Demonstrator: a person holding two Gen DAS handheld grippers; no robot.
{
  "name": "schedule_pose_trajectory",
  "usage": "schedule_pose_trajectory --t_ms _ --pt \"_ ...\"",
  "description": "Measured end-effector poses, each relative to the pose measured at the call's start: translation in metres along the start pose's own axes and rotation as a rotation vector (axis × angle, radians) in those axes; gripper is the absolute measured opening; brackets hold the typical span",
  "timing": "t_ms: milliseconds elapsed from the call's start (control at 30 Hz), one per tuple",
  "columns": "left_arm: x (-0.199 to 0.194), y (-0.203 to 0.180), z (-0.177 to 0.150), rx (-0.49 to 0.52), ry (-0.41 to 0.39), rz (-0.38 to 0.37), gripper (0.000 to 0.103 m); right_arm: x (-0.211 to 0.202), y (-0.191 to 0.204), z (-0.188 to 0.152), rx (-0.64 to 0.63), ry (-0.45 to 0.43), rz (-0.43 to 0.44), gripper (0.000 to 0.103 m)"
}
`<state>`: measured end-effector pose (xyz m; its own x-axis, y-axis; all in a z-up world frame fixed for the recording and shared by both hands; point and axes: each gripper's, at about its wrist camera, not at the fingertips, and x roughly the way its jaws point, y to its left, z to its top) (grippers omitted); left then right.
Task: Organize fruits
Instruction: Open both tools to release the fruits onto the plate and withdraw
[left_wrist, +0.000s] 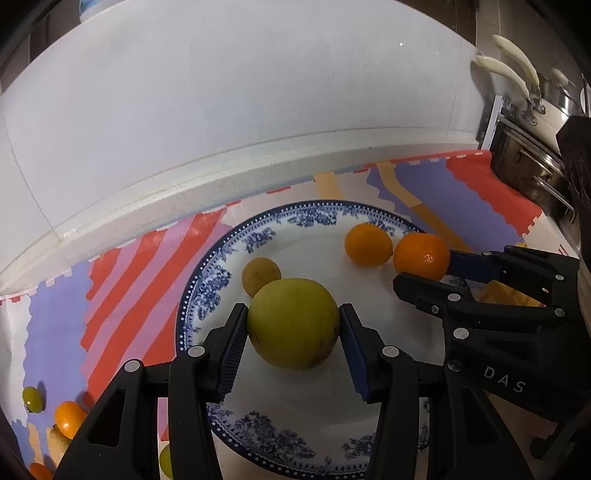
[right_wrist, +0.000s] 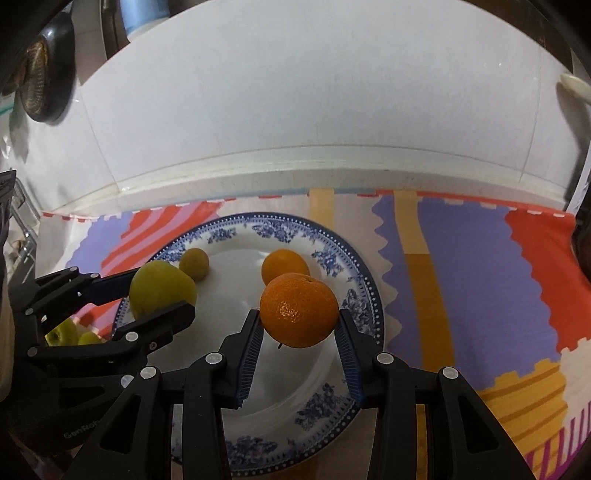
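Observation:
A blue-and-white plate (left_wrist: 207, 284) (right_wrist: 332, 254) lies on a colourful mat. My left gripper (left_wrist: 293, 328) (right_wrist: 162, 295) is shut on a yellow-green apple (left_wrist: 293, 323) (right_wrist: 160, 290) over the plate's left part. My right gripper (right_wrist: 299, 321) (left_wrist: 424, 266) is shut on an orange tangerine (right_wrist: 299, 308) (left_wrist: 421, 254) over the plate's right part. On the plate lie a second tangerine (left_wrist: 367, 243) (right_wrist: 282, 266) and a small brownish-yellow fruit (left_wrist: 260, 275) (right_wrist: 194, 262).
Loose fruits lie on the mat left of the plate: a green one (left_wrist: 32, 398), an orange one (left_wrist: 68, 417), more green ones (right_wrist: 70, 334). A white wall (left_wrist: 221, 110) stands behind. Pots with cream handles (left_wrist: 517, 74) stand at the right; a dark pan (right_wrist: 44, 74) hangs at the left.

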<state>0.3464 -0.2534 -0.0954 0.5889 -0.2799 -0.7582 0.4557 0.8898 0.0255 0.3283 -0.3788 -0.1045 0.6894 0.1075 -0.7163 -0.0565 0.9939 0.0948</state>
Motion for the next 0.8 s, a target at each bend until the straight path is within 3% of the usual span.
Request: schedule_pose_trajectory --t_ms 433,600,800 --pt "0.004 0.002 0.0 0.002 0.001 0.0 0.049 0.011 0.0 0.003 0.006 0.019 0.012 0.042" --pt "-0.007 0.003 0.002 0.004 -0.032 0.026 0.055 0.004 0.0 0.003 0.015 0.007 0.004 0.048" --pt "-0.028 0.006 0.002 -0.007 -0.074 0.04 0.057 -0.013 0.004 0.005 0.02 -0.016 -0.004 0.049"
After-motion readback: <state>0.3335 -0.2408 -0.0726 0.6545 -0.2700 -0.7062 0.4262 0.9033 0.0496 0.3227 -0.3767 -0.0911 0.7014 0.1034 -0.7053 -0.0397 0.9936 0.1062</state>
